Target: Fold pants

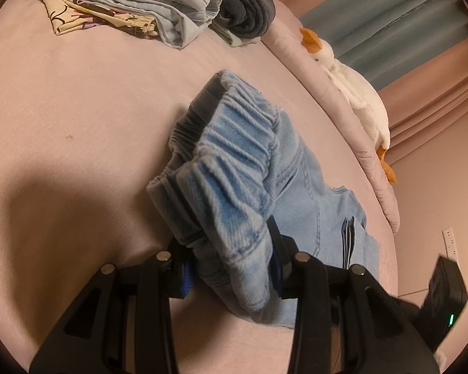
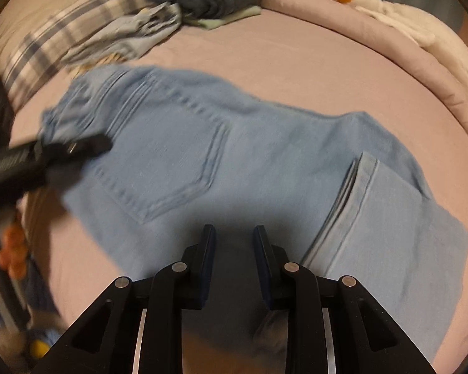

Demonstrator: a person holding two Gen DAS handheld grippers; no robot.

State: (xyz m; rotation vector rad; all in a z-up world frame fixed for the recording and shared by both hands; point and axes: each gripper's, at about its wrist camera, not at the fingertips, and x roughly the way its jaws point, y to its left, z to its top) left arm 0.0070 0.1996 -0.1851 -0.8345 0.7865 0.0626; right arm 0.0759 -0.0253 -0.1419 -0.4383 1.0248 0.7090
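Now spread flat across a pink bed (image 2: 296, 62): light blue pants (image 2: 202, 168), back pocket up, hem folded over at right. Left gripper (image 1: 231, 268) clamped on the bunched elastic waistband, lifting it off the bed. Right gripper (image 2: 234, 240) poised just above the denim, part open, holding nothing. Shown only by left view: a curtain (image 1: 390, 15); only by right view: a plaid pillow (image 2: 46, 46).

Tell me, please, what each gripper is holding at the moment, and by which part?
The left gripper grips the light blue jeans by a bunched fold at the elastic waistband. The right gripper holds nothing; its jaws stand apart above the denim.
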